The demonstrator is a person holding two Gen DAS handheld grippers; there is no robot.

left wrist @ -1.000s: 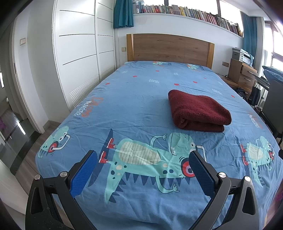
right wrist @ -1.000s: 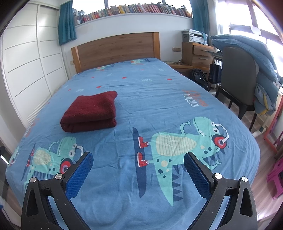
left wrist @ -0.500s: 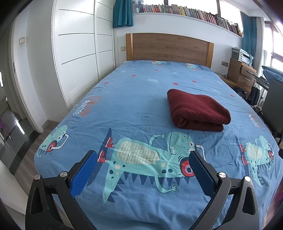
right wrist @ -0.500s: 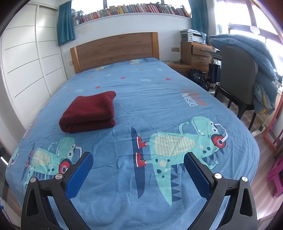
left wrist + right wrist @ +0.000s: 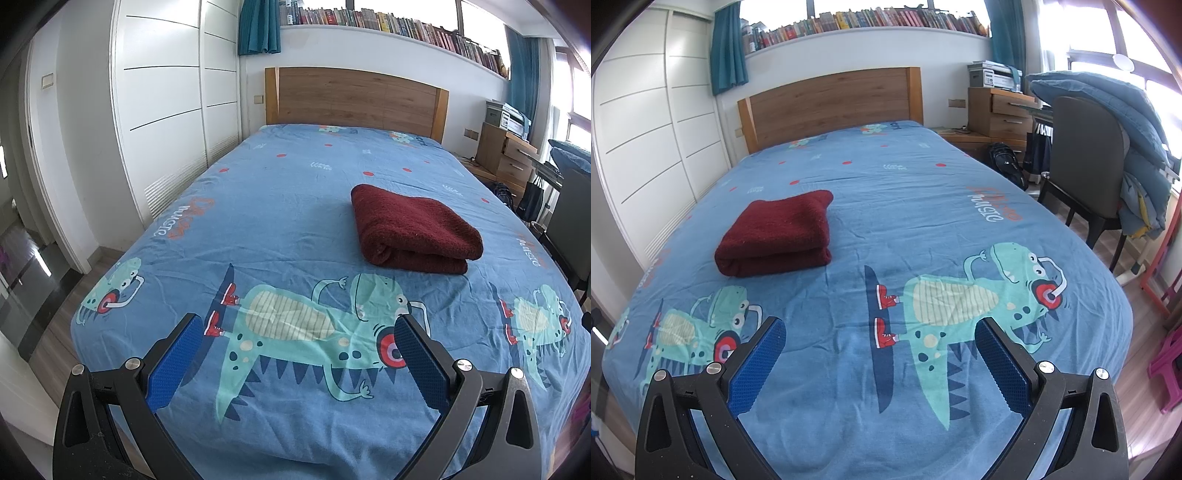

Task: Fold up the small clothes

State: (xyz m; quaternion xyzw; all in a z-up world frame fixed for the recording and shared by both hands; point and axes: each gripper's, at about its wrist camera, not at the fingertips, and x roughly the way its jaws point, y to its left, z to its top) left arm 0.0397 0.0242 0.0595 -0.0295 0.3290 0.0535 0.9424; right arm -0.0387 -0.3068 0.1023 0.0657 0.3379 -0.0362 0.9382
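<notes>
A dark red cloth (image 5: pixel 413 225) lies folded in a thick rectangle on the blue dinosaur bedsheet (image 5: pixel 280 206). It also shows in the right wrist view (image 5: pixel 777 232), left of centre. My left gripper (image 5: pixel 297 328) is open and empty, held above the foot of the bed, well short of the cloth. My right gripper (image 5: pixel 879 332) is open and empty too, over the foot of the bed, to the right of the cloth and apart from it.
A wooden headboard (image 5: pixel 354 98) stands at the far end. White wardrobe doors (image 5: pixel 162 110) run along the left side. A dark chair (image 5: pixel 1086 147) draped with a blue quilt (image 5: pixel 1108 99), a wooden drawer unit (image 5: pixel 1001 110) and a bag (image 5: pixel 1006 162) stand on the right.
Both views have shifted only slightly; the folded cloth has not moved and both grippers stay open.
</notes>
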